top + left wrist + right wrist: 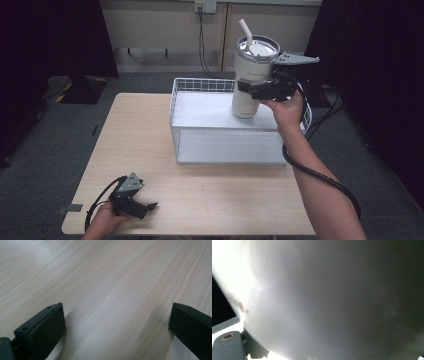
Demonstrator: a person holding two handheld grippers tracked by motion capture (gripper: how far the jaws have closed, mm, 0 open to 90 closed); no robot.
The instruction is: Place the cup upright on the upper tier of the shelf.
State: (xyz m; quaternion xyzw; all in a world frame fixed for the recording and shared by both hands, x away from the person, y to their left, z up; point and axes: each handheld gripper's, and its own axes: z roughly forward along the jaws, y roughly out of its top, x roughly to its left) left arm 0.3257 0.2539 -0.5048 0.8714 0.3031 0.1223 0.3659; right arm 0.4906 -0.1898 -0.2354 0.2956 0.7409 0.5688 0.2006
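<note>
A cream tumbler (251,77) with a shiny lid and a white straw stands upright inside the white wire basket (177,95) at the back of the table. My right gripper (260,90) is shut on the tumbler's body from the right side. In the right gripper view the tumbler's pale wall (332,300) sits very close to the lens, with one jaw at the lower left. My left gripper (145,207) rests low over the table near the front left corner. Its jaws stand wide apart in the left gripper view, with bare wood (110,290) between them.
The basket has a white shelf (227,145) along its front half. Light wood table (140,140) spreads to the left and front of it. Black curtains hang on both sides, and a cable runs down the back wall.
</note>
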